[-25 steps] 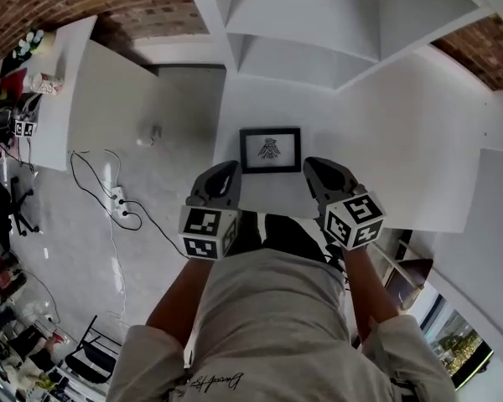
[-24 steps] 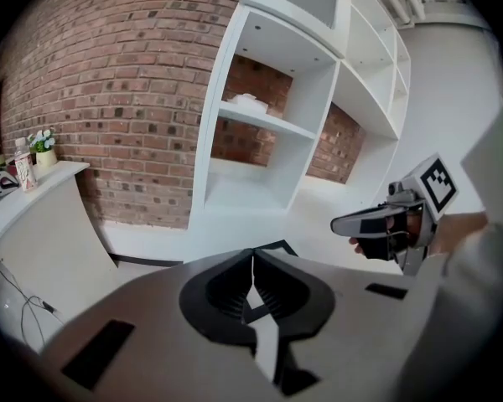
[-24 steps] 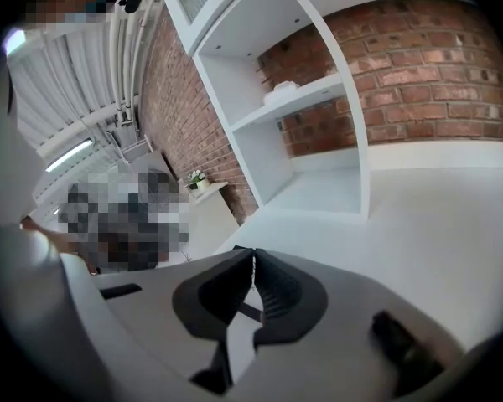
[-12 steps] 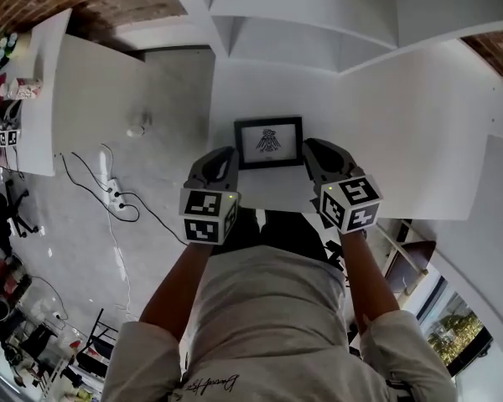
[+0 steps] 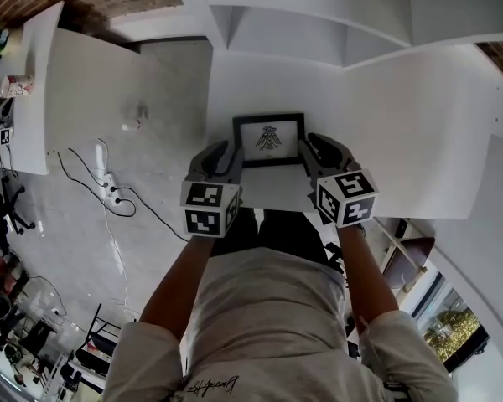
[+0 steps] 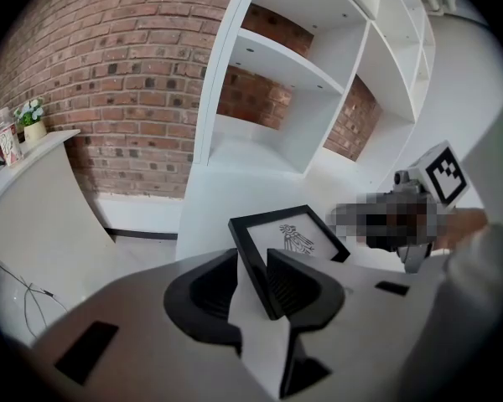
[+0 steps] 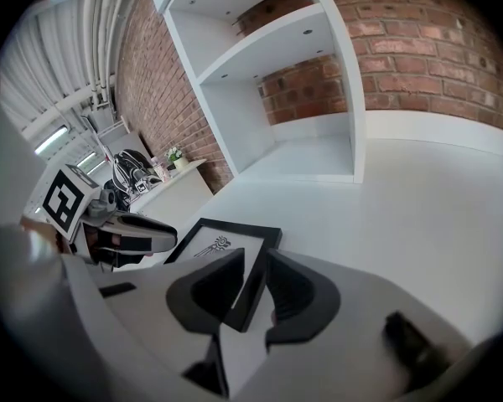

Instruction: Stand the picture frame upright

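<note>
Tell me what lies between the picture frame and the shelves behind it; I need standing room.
Nothing: bare white surface from picture frame to shelves, seen in the right gripper view.

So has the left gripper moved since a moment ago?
Yes. The left gripper moved forward over the white table; its opening jaws now straddle the picture frame's left edge.

Black picture frame (image 5: 269, 139) with small dark print, face-up on white table (image 5: 402, 124)

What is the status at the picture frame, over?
Left gripper jaws opening, picture frame edge between them. Right gripper jaws apart around opposite edge. Frame flat on table. Nothing blocking.
</note>
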### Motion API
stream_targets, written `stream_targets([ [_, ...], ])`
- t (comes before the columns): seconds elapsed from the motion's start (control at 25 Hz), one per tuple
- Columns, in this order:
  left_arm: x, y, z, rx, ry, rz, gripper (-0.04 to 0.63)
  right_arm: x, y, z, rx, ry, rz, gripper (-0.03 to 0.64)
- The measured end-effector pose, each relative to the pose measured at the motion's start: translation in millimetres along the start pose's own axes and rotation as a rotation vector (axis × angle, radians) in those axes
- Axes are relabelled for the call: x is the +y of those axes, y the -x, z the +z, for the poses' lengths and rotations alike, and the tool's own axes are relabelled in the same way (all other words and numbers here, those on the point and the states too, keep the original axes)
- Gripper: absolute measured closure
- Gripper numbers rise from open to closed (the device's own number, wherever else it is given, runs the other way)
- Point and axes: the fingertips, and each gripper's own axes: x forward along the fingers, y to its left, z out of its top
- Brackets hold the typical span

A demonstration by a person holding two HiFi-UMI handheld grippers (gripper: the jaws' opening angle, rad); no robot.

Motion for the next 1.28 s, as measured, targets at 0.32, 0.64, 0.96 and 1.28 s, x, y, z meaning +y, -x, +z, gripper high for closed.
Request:
stream_targets([
  [0.32,-1.1,-10.7,-4.3,0.011,0.021,0.004,0.479,-6.0,-11.2,-12.0,0.036,-0.026,0.000,0.523],
  [0.64,-4.9,-16.6,-2.0,0.009,0.042,-0.008,0.479,-6.8,-19.0,-16.5,0.056,-0.029,0.003,0.522],
  [0.96,-3.3,-22.9,-5.2,0.033,0.116,-0.008,0.482,-7.3,-21.5,-16.4,0.083,-0.032,0.010,0.520],
  [1.28,-3.2,-21.2,-6.1,0.030,0.110,0.004,0.500,-6.6,-20.7,-16.5,0.095,-0.036,0.010,0.520],
])
